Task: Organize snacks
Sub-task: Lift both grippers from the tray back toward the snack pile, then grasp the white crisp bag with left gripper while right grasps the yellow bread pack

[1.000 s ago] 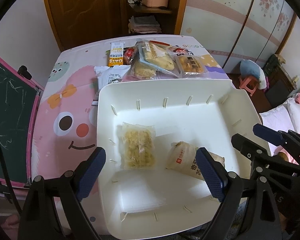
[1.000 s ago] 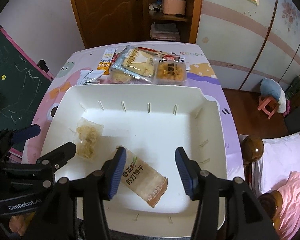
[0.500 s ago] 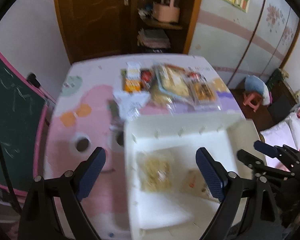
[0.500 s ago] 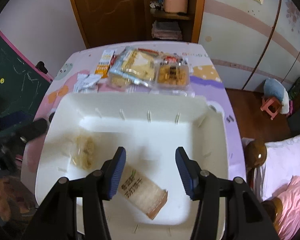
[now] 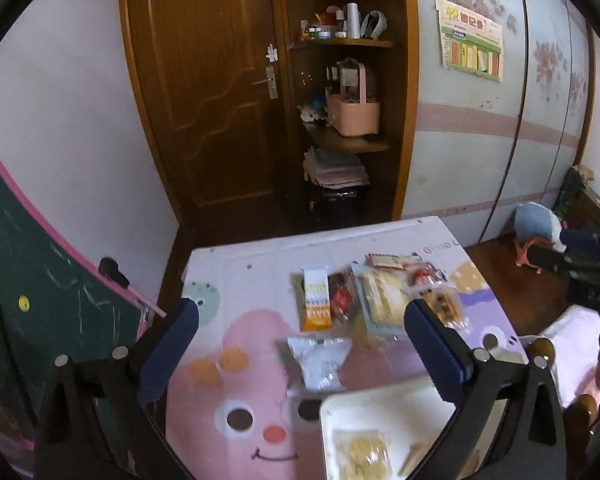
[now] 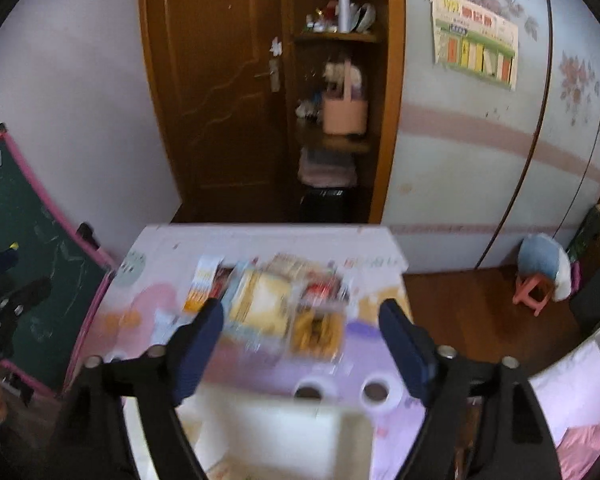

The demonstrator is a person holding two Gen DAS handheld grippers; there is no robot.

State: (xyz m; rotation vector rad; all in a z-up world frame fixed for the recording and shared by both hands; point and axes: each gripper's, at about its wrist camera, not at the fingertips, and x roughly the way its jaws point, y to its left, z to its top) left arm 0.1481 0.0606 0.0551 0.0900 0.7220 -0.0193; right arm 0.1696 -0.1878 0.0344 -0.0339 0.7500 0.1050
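Above the snack pile (image 5: 376, 300), left tool (image 5: 300, 344) and right tool (image 6: 300, 340) level, spread wide, seemingly empty.

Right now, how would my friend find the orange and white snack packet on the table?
Look at the table with the pink cartoon-face cover. Past the white tray lies a heap of snack packets. The orange and white packet lies at the heap's left end, a slim upright rectangle, white on top and orange at the bottom, unlike the clear bags beside it.
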